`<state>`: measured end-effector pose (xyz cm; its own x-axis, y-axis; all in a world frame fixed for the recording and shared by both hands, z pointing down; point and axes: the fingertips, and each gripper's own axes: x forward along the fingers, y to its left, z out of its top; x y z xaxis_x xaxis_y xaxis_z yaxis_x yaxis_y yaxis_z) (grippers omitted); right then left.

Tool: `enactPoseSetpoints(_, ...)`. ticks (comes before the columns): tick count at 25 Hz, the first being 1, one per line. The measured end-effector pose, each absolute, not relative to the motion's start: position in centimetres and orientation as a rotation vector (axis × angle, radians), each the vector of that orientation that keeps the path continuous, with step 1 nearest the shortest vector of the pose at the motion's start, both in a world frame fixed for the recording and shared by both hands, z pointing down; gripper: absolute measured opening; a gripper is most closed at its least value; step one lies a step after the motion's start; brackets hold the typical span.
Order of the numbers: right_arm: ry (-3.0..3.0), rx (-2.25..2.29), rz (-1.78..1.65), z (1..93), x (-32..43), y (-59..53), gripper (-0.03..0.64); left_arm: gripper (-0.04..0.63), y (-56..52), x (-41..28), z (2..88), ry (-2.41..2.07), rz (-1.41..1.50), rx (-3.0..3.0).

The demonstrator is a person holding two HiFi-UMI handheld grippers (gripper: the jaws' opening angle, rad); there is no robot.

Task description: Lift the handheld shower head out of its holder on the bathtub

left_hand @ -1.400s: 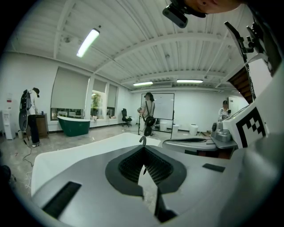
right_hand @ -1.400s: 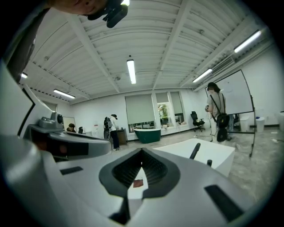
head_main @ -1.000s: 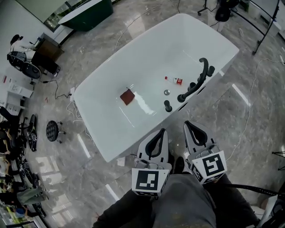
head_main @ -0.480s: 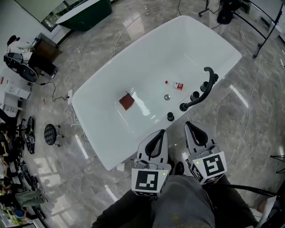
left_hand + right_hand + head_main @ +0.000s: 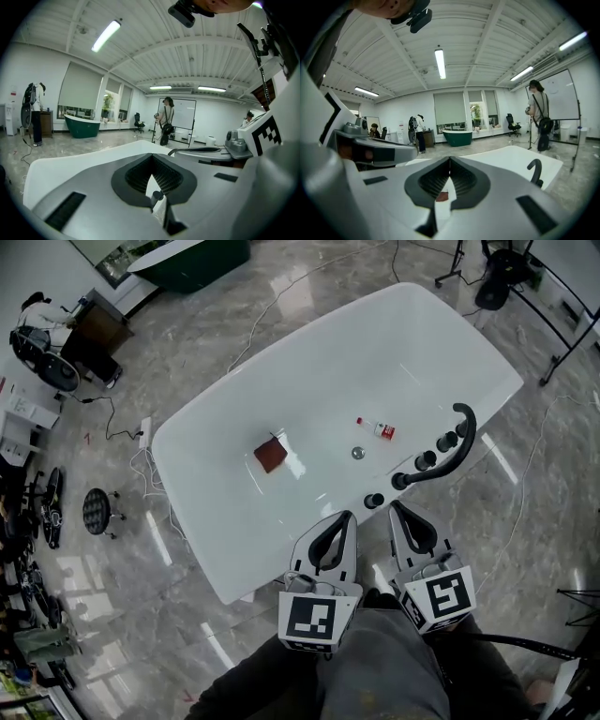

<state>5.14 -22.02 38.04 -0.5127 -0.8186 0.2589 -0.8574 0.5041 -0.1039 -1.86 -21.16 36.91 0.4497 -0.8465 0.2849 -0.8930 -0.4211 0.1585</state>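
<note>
A white bathtub (image 5: pixel 234 549) fills the middle of the head view. On its right rim stand black fittings: a long curved arm (image 5: pixel 448 457), two knobs (image 5: pixel 425 460) and a short upright cylinder (image 5: pixel 374 500) nearest me. I cannot tell which of them is the handheld shower head. My left gripper (image 5: pixel 344 517) and right gripper (image 5: pixel 395 508) hang side by side just short of the tub's near rim, both shut and holding nothing. The cylinder (image 5: pixel 157 196) shows between the left jaws, further off. The curved arm (image 5: pixel 536 172) rises at right in the right gripper view.
Inside the tub lie a red-brown cloth (image 5: pixel 270 454), a small bottle (image 5: pixel 377 428) and the drain (image 5: pixel 357 453). Cables (image 5: pixel 141 465) trail over the marble floor. A green tub (image 5: pixel 187 254) stands far left, tripod stands (image 5: pixel 525 287) at the back right, and people beyond.
The tub and its black fittings have slid nearer to both grippers and rightward in the head view. Both grippers stay shut side by side.
</note>
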Motion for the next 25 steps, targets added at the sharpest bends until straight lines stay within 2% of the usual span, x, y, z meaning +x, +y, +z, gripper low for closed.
enactPoseSetpoints(5,-2.581,1.413,0.326,38.4,3.2,-22.7,0.005,0.003,-21.9,-3.5,37.1,-1.508,0.223,2.403)
enactPoseSetpoints(16,-2.665,1.243,0.332,38.9,2.2,-24.4,0.005,0.003,-24.1,-2.4,37.4,-1.547,0.262,2.392)
enactPoseSetpoints(25,-2.642,1.293,0.353,41.2,3.0,-25.3,0.005,0.003,-25.1,-2.9,39.2,-1.551,0.304,2.347)
